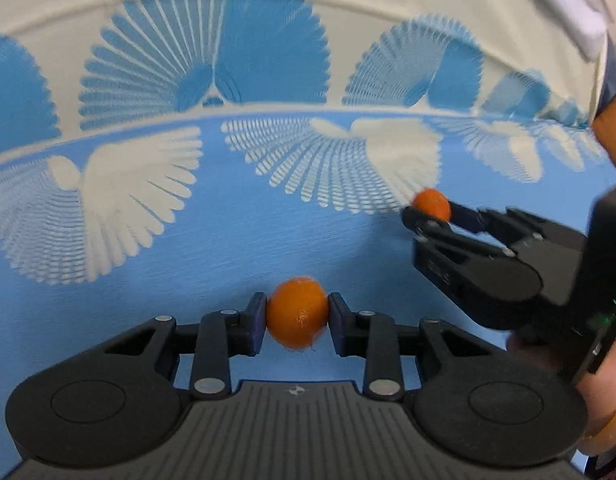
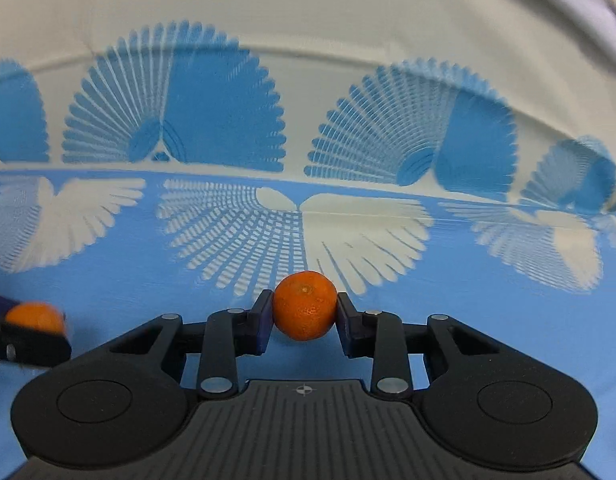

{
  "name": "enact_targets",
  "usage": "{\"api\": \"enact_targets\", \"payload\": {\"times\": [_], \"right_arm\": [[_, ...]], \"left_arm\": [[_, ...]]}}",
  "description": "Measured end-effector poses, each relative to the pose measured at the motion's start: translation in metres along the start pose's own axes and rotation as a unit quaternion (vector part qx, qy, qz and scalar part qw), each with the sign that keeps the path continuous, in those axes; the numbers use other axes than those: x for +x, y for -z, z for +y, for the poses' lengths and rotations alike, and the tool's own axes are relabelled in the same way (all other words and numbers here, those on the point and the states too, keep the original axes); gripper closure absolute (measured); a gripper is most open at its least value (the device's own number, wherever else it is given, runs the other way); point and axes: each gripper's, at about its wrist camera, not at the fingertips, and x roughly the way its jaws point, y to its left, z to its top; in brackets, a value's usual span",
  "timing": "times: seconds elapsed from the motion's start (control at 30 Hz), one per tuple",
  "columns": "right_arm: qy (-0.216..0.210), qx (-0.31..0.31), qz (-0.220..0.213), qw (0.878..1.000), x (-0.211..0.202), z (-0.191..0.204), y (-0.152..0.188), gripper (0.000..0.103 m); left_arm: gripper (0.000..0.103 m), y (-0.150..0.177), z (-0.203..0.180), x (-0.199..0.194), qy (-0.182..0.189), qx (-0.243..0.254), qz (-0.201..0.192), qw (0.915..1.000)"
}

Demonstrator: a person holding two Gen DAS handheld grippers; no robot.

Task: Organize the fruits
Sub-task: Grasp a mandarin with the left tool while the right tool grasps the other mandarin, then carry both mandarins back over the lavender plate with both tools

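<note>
The left tool (image 1: 296, 316) is closed on a small orange (image 1: 297, 313), both pads pressed against its sides, the fruit sitting far out at the fingertips. The right tool (image 2: 305, 312) is likewise closed on its own orange (image 2: 305, 305), gripped at its widest part with the stem end facing up. Both fruits hang above the blue part of the cloth (image 1: 108, 312) that covers the worktop, well in from the edge where the pale band begins.

My judgement is that this is the carrying step. To do it well, keep both grips steady, since round fruit held at the tips can roll out, and keep the tools apart so they do not knock.

The left view shows the right tool (image 1: 429, 216) from the side, with its orange (image 1: 431, 203) and the person's hand (image 1: 603, 384) behind it. The right view catches only the left tool's tip and blurred fruit (image 2: 35, 317) at its left border. Neither view shows where the fruit is meant to go
</note>
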Motion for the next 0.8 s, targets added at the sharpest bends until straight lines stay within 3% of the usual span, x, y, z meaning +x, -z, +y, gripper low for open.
{"api": "enact_targets", "payload": {"times": [0.17, 0.5, 0.8], "right_arm": [[-0.017, 0.021, -0.022, 0.999, -0.104, 0.008, 0.016, 0.069], [-0.098, 0.042, -0.049, 0.993, -0.325, 0.076, 0.076, 0.069], [-0.166, 0.005, -0.046, 0.985, -0.428, 0.131, 0.111, 0.069]], "left_arm": [[0.067, 0.031, -0.001, -0.073, -0.014, 0.000, -0.005, 0.9999], [0.067, 0.154, 0.023, -0.229, -0.050, -0.009, -0.007, 0.9987], [0.067, 0.236, 0.045, -0.326, -0.082, -0.036, -0.037, 0.9953]]}}
